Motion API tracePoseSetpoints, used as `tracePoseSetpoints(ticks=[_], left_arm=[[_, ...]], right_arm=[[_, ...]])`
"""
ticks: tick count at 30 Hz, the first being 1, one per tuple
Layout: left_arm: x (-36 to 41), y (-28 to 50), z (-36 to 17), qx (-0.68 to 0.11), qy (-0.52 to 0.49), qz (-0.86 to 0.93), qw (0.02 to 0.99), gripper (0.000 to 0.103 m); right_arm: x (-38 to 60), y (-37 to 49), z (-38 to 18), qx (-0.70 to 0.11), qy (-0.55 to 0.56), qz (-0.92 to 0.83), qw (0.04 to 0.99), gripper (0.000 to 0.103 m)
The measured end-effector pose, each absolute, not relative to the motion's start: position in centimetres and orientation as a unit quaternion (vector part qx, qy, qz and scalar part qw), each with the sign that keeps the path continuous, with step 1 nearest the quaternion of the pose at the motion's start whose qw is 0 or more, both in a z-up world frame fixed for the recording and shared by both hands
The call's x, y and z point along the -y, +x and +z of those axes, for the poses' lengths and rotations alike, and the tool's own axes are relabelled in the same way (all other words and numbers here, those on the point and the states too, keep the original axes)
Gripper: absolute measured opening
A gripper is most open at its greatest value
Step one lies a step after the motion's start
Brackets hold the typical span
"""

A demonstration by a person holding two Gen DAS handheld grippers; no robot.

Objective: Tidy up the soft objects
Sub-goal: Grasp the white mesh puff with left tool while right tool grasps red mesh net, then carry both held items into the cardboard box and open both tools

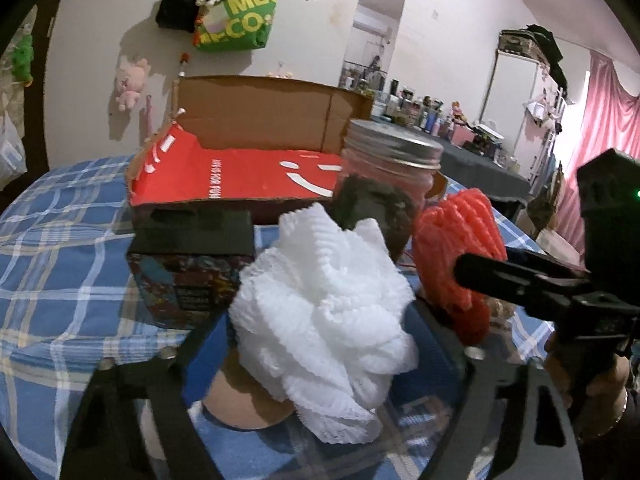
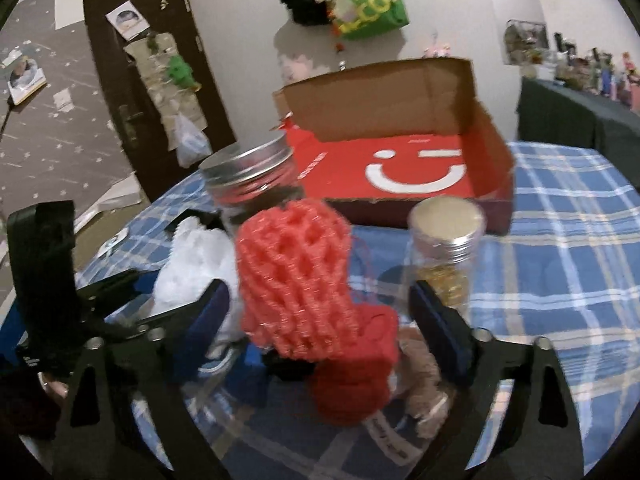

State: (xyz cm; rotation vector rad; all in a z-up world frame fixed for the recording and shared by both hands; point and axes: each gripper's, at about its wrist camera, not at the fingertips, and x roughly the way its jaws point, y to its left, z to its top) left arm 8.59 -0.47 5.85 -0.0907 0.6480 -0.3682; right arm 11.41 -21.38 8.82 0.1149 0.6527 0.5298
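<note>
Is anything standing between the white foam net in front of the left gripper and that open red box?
Yes. The dark patterned box and the metal-lidded jar stand between the white foam net and the open red box; lifting over them looks necessary.

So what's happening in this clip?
A person works two hand-held grippers over a blue plaid tablecloth. The left hand-held gripper has a white foam net between its open fingers; the right hand-held gripper straddles a red-orange foam net. The open red cardboard box behind holds neither.
</note>
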Motion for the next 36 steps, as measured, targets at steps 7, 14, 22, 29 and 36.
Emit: tracePoseSetpoints(ticks=[7,14,22,29,36], left_arm=[[0.6,8.1,6.1,-0.312,-0.044,-0.193,0.929,0.060],[0.2,7.4,6.9,-0.303,-0.046,-0.194,0.932,0.048],[-0.6,6.6,8.2,-0.285,-0.046,-0.194,0.938,0.041],[-1.8,5.5,10.6,-0.262,-0.055,-0.196,0.943,0.040],[-3.2,5.2,14.0,-0.228,-0.047,-0.186,0.955,0.040]], right_arm=[[20.8,11.3,8.2,-0.327,0.077,0.295,0.894,0.046],[21.3,9.9,9.3,-0.303,0.078,0.285,0.906,0.045],[21.8,8.8,10.8,-0.284,0.081,0.279,0.914,0.045],[22.4,7.9,12.5,-0.264,0.078,0.273,0.922,0.045],[23.1,7.6,15.0,-0.238,0.073,0.268,0.931,0.045]])
